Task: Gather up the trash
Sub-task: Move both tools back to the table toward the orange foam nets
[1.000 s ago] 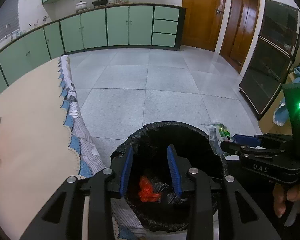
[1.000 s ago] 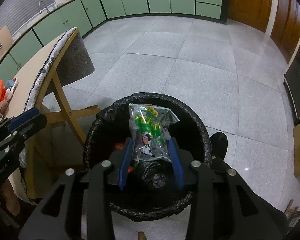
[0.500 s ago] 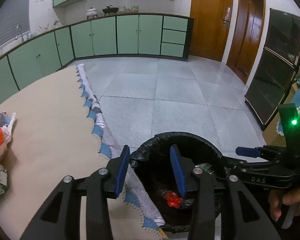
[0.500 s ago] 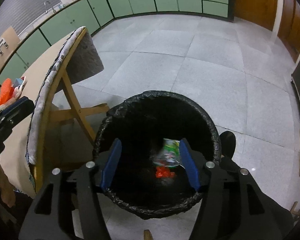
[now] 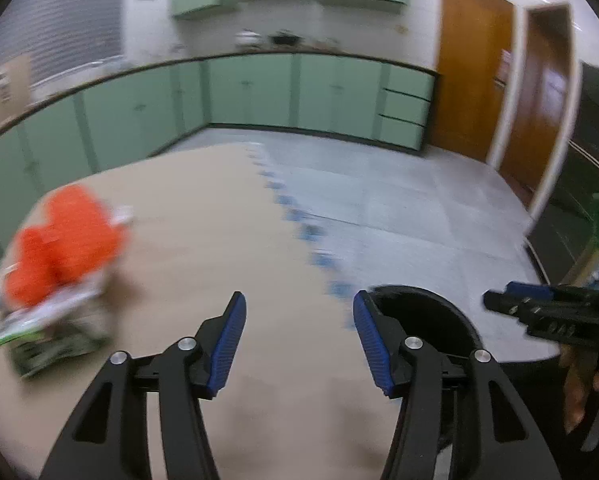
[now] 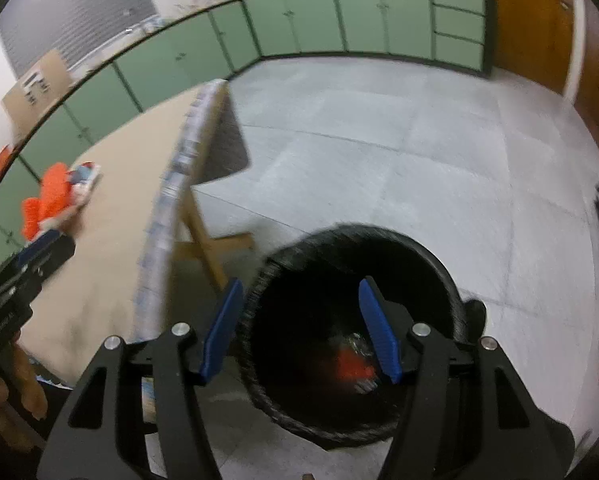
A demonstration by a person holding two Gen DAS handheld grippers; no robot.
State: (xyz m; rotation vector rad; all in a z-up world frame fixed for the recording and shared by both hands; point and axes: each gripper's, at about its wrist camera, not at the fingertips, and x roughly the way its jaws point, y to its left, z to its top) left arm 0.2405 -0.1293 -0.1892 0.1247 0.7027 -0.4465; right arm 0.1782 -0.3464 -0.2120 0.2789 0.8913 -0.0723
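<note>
Hovering above the tan table top, the left gripper has its blue-padded jaws spreading apart at this moment, with nothing between them. Off to its left on the table lies a blurred heap of trash: a bright orange crumpled wrapper sitting on white and green printed packets. The table's edge carries a cloth trim with a blue scalloped pattern.

The right gripper hangs over the round bin lined with a black plastic bag, which stands on the grey tiled floor just beside the table's wooden leg. Its blue-padded jaws stand well apart and grip nothing. Down inside the bin lie a red-orange scrap and a shiny clear wrapper, both soft with blur.

From the left wrist view the right gripper shows at the frame's right edge, held by a hand. Pale green cabinets line the far wall.
</note>
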